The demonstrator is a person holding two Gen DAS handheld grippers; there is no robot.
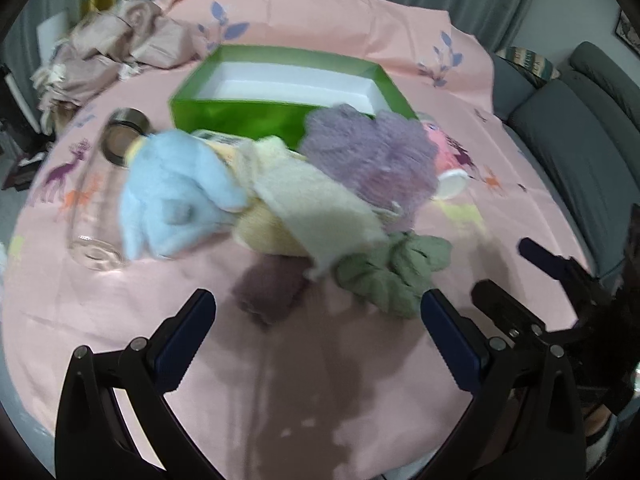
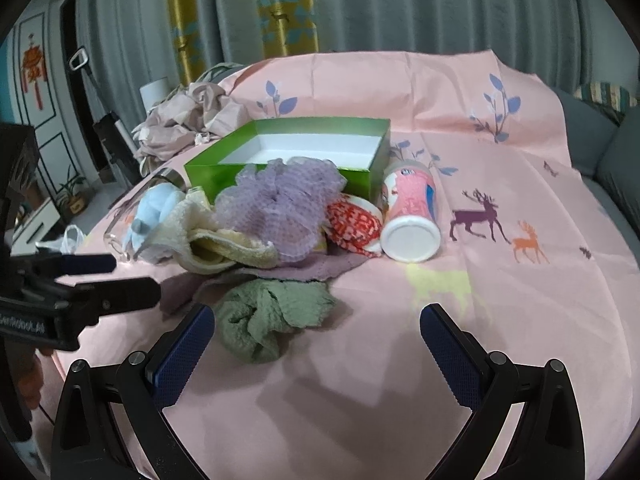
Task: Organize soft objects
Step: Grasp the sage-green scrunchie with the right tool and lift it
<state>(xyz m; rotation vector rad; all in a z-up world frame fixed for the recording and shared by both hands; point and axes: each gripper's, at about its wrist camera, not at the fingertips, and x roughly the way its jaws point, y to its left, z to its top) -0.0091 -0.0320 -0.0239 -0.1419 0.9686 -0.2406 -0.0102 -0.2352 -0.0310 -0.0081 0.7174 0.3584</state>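
Pink cloth printed with deer and blue leaves (image 2: 500, 288) covers the round table where a heap of soft things lies in front of an open green box (image 2: 304, 148), whose white inside holds nothing that can be seen. In the heap, a lilac mesh puff (image 2: 280, 208) sits on top at the box's near wall, with a cream towel (image 2: 224, 240) touching its left side and a pale blue plush (image 2: 152, 212) beyond that. A mauve cloth (image 2: 304, 268) spreads flat beneath them, and a crumpled sage-green cloth (image 2: 268, 316) lies nearest the cameras, resting on the mauve cloth's front edge. Just right of the puff, a red-and-white patterned item (image 2: 354, 226) leans against a pink canister (image 2: 412, 216) lying on its side, white base facing forward. A clear glass jar (image 1: 100, 200) lies on its side at the left of the heap, partly under the blue plush. A bundle of beige fabric (image 2: 180, 124) sits at the far left edge of the table.

The left gripper (image 1: 318, 328) hovers low before the heap, fingers spread wide and grasping nothing, the mauve and sage cloths just ahead of its tips. The right gripper (image 2: 316, 340) is likewise released, its left finger (image 2: 188, 344) just beside the sage-green cloth.
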